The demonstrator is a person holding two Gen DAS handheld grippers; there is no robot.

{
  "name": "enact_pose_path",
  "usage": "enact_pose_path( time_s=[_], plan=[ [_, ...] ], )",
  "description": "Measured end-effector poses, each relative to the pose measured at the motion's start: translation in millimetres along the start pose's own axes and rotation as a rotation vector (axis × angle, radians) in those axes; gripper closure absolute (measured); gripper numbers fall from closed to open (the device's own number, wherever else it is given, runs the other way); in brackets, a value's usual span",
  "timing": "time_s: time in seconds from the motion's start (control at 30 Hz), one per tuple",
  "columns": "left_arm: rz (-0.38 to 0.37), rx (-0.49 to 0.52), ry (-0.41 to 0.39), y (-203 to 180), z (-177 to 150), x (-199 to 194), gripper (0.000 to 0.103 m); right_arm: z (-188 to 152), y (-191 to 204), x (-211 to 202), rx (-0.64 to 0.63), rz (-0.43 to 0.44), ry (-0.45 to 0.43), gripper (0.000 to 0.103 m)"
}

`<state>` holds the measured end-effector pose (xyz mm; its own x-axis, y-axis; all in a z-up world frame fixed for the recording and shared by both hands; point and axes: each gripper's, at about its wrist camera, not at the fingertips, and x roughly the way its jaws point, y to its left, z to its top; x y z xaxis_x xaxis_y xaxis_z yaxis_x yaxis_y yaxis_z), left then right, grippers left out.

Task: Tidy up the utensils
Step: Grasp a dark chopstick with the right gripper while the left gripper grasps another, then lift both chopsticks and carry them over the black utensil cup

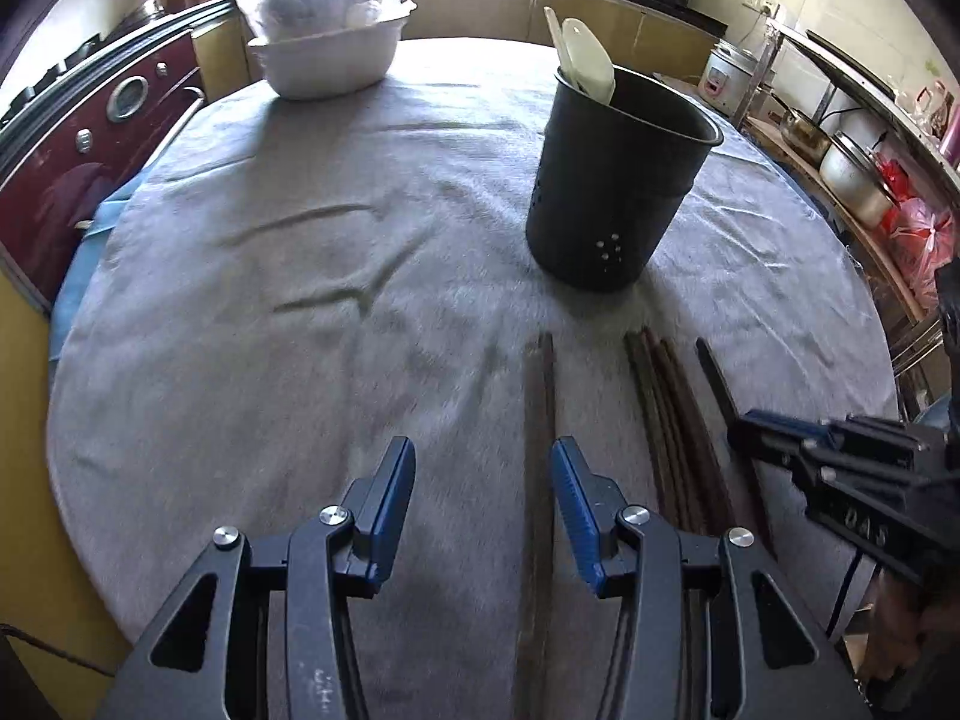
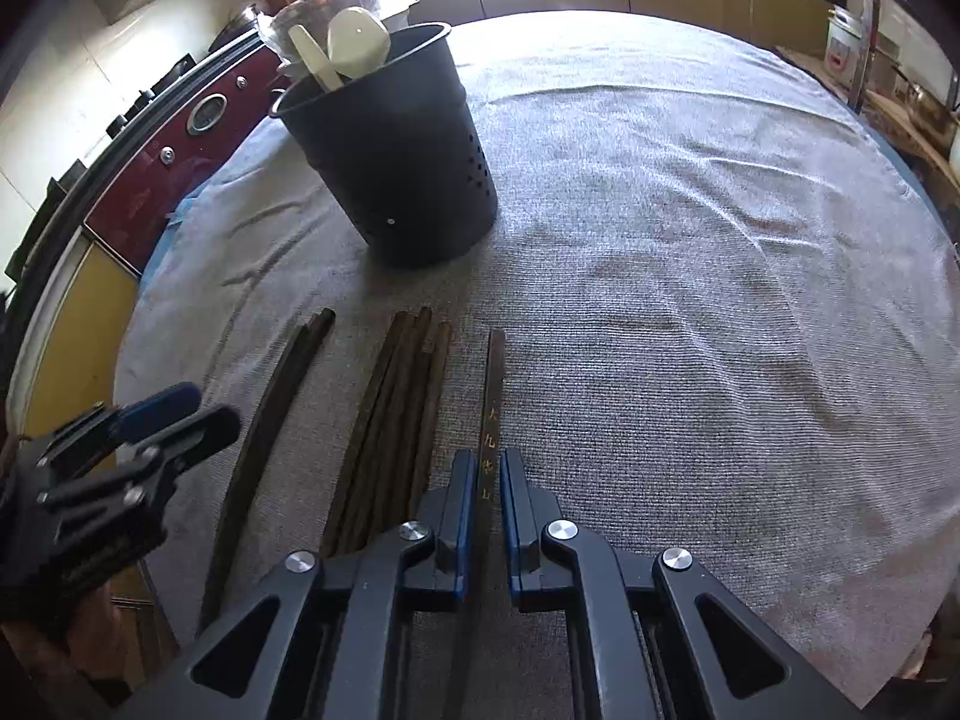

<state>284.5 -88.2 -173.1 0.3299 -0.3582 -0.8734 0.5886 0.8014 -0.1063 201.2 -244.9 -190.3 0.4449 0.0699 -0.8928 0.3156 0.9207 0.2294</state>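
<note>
Left wrist view: your left claw (image 1: 483, 516) hangs over a round counter (image 1: 240, 330) covered in grey cloth, its blue-padded jaws partly open with nothing between them. A pair of dark chopsticks (image 1: 538, 420) lies on the cloth, running away from you and passing just beside the claw's right pad. To the right lies a bundle of dark chopsticks (image 1: 666, 420), then a single chopstick (image 1: 717, 378) further right. Your right claw (image 1: 744, 429) enters from the right edge and meets that single chopstick. Beyond the chopsticks stands a black perforated utensil holder (image 1: 612, 180), upright, with two cream plastic spoons (image 1: 585, 60) in it. At the far left of the counter sits a stack of white bowls (image 1: 330, 42).

Right wrist view: your right claw (image 2: 483, 474) has its jaws nearly together around the single chopstick (image 2: 495, 384), which bears gold characters and lies on the cloth pointing away from you; the pads sit close on either side of it, and you cannot tell whether they actually press it. Just to the left lies the bundle (image 2: 402, 408), and further left the pair (image 2: 270, 420). Your left claw (image 2: 174, 414) shows at the left edge, blurred, above the cloth near the pair. The utensil holder (image 2: 396, 156) stands beyond the chopsticks, spoons (image 2: 354, 42) leaning at its far-left rim.
</note>
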Motion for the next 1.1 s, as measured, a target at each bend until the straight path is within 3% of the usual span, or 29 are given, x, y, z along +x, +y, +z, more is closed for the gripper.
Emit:
enact_pose_path(
  time_s=[0.2,0.33,0.47,0.63,0.9,1.1],
  plan=[
    [-0.047,-0.012,0.032,-5,12,13,0.065,0,-3,-2,0.016,0.032,0.012,0.093],
    [-0.069,-0.015,0.066,-8,20,24,0.082,1,-7,-4,0.034,0.051,0.023,0.093],
    [-0.095,-0.016,0.084,-11,26,28,0.092,3,-7,-4,0.044,0.056,0.041,0.094],
    [-0.102,-0.014,0.067,-8,27,26,0.095,18,-3,3,0.052,0.038,0.075,0.09],
    [-0.089,-0.071,0.053,16,22,15,0.097,35,19,14,-0.014,-0.081,0.073,0.09],
    [-0.067,-0.065,0.05,19,17,9,0.097,31,6,7,0.026,-0.081,0.076,0.095]
  ],
)
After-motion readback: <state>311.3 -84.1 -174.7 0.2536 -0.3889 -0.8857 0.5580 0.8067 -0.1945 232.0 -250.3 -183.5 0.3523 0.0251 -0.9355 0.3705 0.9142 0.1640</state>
